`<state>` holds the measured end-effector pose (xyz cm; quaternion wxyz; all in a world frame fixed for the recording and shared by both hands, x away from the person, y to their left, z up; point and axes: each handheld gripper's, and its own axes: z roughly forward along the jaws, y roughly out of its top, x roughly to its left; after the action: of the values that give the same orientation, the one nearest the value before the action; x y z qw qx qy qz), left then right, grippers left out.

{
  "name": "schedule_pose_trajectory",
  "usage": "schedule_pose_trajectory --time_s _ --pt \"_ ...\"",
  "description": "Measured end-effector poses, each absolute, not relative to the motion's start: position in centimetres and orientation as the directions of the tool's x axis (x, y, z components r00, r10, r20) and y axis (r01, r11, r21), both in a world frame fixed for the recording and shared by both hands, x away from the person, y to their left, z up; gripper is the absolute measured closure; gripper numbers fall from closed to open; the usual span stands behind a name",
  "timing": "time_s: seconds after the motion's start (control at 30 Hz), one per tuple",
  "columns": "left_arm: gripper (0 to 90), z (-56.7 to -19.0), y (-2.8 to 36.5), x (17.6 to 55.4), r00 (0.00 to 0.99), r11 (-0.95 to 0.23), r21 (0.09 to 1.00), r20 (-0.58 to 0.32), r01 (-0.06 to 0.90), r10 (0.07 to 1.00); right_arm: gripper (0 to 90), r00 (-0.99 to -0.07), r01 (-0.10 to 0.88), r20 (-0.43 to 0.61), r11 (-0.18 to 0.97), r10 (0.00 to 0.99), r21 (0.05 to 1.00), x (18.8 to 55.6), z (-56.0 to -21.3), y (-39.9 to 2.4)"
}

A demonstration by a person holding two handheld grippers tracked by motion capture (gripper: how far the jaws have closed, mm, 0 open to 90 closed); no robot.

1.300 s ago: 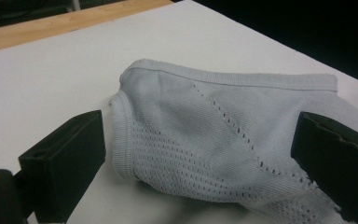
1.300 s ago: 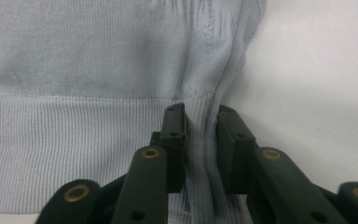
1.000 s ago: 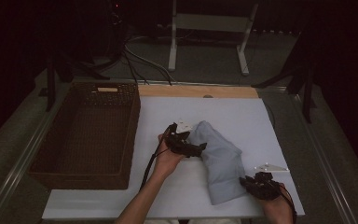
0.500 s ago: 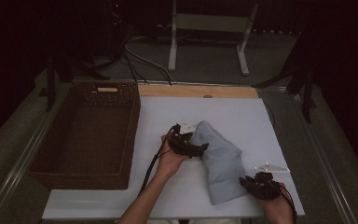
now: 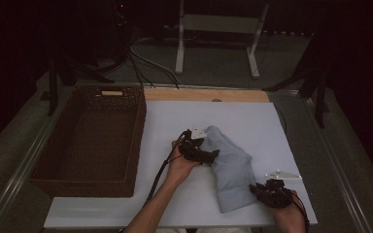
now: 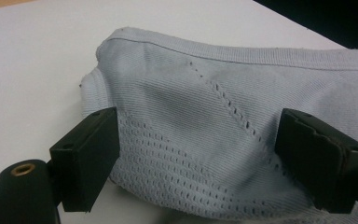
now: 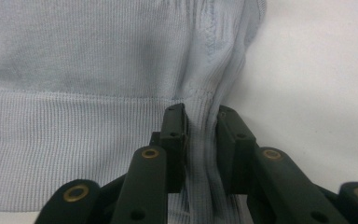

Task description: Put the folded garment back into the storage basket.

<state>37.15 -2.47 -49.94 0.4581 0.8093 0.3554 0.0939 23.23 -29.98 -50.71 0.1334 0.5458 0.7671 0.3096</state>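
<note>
While the pale blue knitted garment [image 5: 230,170] lies bunched on the white table [image 5: 252,116] just right of the wicker basket [image 5: 90,138], folding appears to be the step in hand. Right tool [image 7: 200,140], at the garment's near corner farthest from the basket, is clamped on a gathered ridge of the ribbed hem. Left tool [image 6: 205,158], at the garment's edge nearest the basket, stands with jaws apart astride the openwork knit; they have just been closing, cloth between them, not yet pinched. Next move, by judgement: finish that closure, then lift both ends evenly. Basket holds nothing visible.
</note>
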Motion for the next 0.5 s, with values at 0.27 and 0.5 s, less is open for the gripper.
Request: schedule_pose_trajectory --time_s 0.27,0.5 --pt "15.3 -50.05 -2.18 37.59 0.717 -0.309 0.812 -0.181 0.496 0.674 74.6 -0.368 0.755 0.131 0.214 0.921 0.62 23.22 -50.7 -29.95" --pt "10.2 -50.22 -2.19 37.8 0.706 -0.316 0.805 -0.17 0.502 0.687 74.7 -0.367 0.755 0.131 0.212 0.921 0.62 23.21 -50.71 -29.95"
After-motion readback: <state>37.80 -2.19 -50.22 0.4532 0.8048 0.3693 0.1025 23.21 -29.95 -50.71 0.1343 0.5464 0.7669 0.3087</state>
